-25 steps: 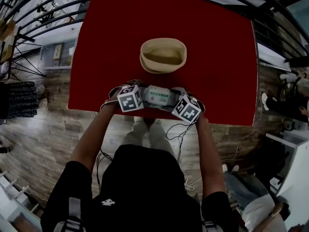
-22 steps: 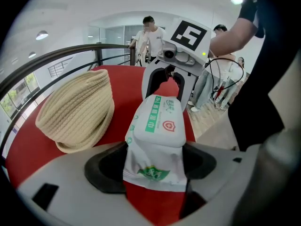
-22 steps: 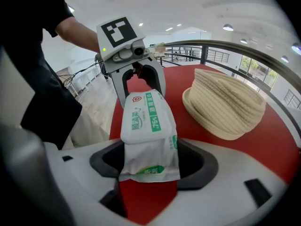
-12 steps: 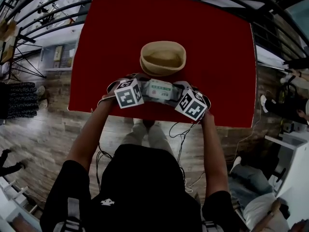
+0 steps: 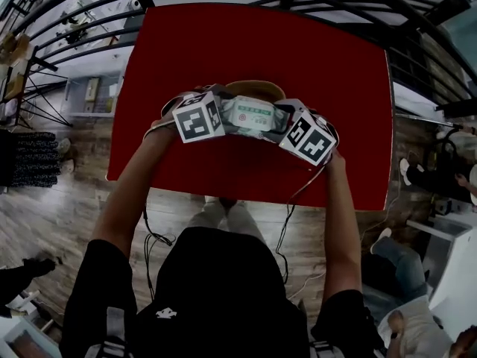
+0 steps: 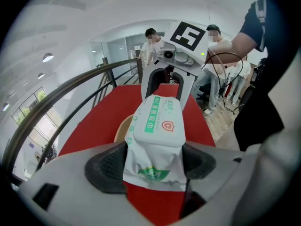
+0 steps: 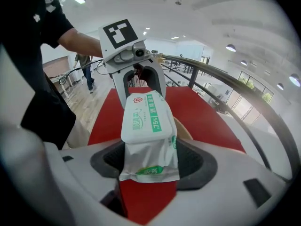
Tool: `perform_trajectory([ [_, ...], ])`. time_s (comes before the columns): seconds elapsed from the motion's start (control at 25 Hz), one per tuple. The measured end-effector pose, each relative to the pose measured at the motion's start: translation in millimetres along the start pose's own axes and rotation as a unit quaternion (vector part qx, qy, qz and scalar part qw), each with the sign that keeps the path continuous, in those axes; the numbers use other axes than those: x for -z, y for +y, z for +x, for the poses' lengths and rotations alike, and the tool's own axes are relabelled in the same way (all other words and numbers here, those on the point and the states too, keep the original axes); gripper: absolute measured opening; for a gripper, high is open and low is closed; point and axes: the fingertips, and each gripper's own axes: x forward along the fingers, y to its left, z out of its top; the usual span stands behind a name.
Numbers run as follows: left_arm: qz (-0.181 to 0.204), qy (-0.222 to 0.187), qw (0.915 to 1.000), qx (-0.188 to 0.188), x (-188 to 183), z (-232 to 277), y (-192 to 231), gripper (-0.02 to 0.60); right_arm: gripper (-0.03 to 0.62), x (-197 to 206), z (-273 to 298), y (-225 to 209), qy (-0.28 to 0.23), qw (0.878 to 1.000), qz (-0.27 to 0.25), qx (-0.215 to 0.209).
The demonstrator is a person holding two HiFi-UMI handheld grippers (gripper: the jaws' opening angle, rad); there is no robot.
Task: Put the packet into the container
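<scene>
White plastic packet (image 5: 253, 114) is pinched at both ends: the left gripper (image 6: 153, 163) and right gripper (image 7: 149, 161) are each clamped on an end flap, jaws just nipped tighter. It hangs above the red table (image 5: 223, 43), about over the near rim of the tan container (image 5: 257, 88). I'd keep it level, centre it over the mouth, lower it in, then let go of both ends together so it doesn't tip out.

The person wears a black shirt (image 5: 216, 289); left gripper (image 6: 153, 161), right gripper (image 7: 149, 160) white.
</scene>
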Motion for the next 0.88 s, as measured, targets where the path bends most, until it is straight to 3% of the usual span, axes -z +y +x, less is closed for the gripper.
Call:
perform_trajectory([
  [0.28, -0.009, 0.008, 0.9998, -0.015, 5.5, 17.1, 65.4, 0.336, 0.319, -5.5, 26.4, -63.7, 0.013, 1.000, -0.015, 0.003],
  [0.88, -0.035, 0.024, 0.9991, 0.000, 34.7, 74.4, 74.7, 0.336, 0.319, 34.8, 74.3, -76.6, 0.047, 0.998, -0.020, -0.021],
])
